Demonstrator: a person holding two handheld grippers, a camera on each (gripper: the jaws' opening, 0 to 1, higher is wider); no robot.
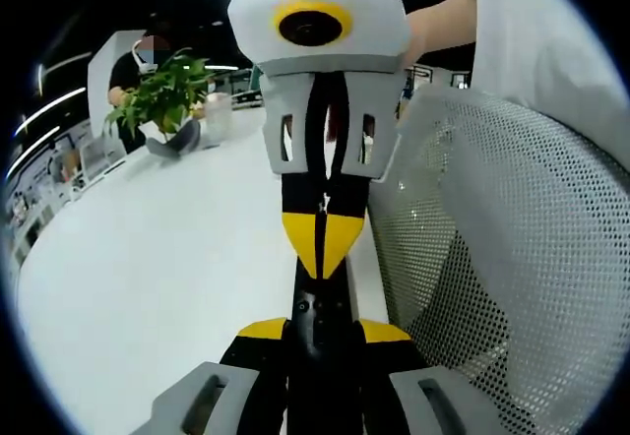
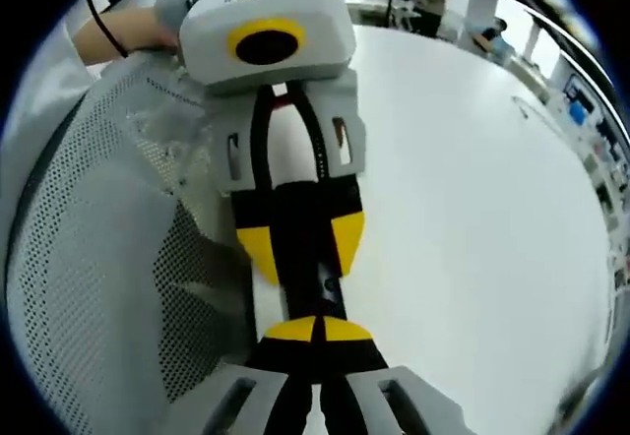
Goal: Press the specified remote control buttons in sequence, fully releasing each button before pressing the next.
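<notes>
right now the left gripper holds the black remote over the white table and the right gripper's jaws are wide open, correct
No: the right gripper's jaws are shut, yellow tips together at the remote, per the left gripper view. The rest holds.

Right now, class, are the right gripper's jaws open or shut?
Shut: on the right gripper the yellow tips meet without a gap, against the black remote that the left gripper holds.

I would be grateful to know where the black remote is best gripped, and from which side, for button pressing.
Probably by its two long side edges near one end, coming in lengthwise from that end. The black remote is slim and straight-sided, so jaws can close across its width, as the left gripper does now. That leaves the button face free for the right gripper, whose shut tip meets it from the opposite end.
</notes>
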